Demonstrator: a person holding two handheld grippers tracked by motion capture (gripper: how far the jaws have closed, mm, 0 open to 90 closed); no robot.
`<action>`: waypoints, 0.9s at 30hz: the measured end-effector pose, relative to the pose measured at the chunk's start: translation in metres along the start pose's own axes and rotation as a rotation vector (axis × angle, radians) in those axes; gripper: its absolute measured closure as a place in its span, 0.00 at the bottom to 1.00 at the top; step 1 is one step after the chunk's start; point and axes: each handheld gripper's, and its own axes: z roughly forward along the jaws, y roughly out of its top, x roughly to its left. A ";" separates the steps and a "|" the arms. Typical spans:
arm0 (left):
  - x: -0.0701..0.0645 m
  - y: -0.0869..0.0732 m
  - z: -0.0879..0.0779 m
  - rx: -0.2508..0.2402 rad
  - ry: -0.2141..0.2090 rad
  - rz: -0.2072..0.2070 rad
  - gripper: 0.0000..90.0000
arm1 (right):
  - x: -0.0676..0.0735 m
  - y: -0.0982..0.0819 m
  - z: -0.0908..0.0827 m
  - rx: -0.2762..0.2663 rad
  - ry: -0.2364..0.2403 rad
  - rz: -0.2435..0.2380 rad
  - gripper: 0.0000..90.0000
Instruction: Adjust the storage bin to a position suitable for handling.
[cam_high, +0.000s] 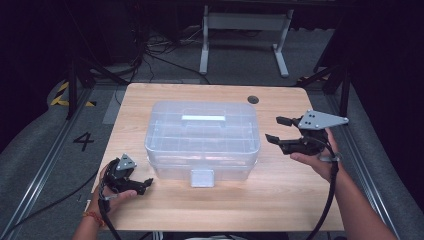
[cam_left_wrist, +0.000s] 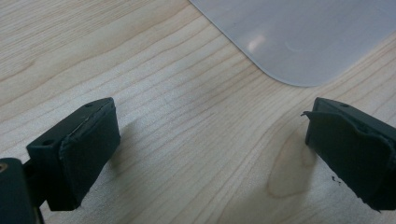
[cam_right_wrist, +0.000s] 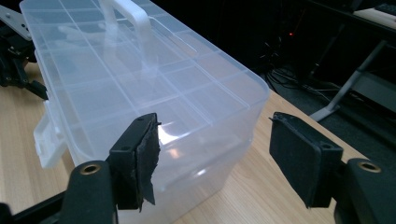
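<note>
Left gripper (cam_high: 142, 184) sits low at the near-left of the wooden table (cam_high: 280, 200), held in the person's left hand (cam_high: 111, 192), cable trailing off the near edge. Jaws released, nothing between them; the left gripper view shows both black pads (cam_left_wrist: 88, 151) spread wide over bare wood grain, with a rounded corner of the clear box just ahead of them, not touching.

Clear plastic organiser box (cam_high: 202, 140) is at the table's centre, lid shut, standing flat. White handle (cam_high: 203, 118) lies along the lid top; white latch tab (cam_high: 202, 177) sits at the middle of the near side. Lid has moulded compartment dividers visible through it. Contents: I can't tell, the plastic is too cloudy to read through, though it looks empty. Small dark round grommet (cam_high: 253, 99) is set in the tabletop behind the box's far-right corner.

Right gripper (cam_high: 274, 129) is to the right of the box, raised off the table, in the person's right hand (cam_high: 320, 160), grey 3-cornered plate on top. Jaws released and pointing at the box's right end, near it but apart. Right gripper view: its 2 pads (cam_right_wrist: 299, 158) straddle the box's near corner in the frame with a clear gap on both sides; left pad's foam looks torn at the edge. Latch tab (cam_right_wrist: 46, 144) and handle (cam_right_wrist: 128, 16) are visible there, and the left gripper shows beyond the box's far end.

Floor beyond the table: grey carpet, white desk frame (cam_high: 245, 35), loose cables.
</note>
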 end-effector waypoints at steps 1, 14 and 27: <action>0.000 0.000 0.000 0.001 0.000 0.000 0.04 | 0.000 0.001 0.002 0.004 0.002 -0.003 0.37; 0.000 0.000 0.000 0.000 0.002 0.003 0.04 | 0.013 0.024 0.042 0.036 0.067 -0.043 0.37; 0.000 0.000 -0.001 -0.004 0.009 -0.007 0.06 | 0.026 0.046 0.073 0.086 0.120 -0.107 0.39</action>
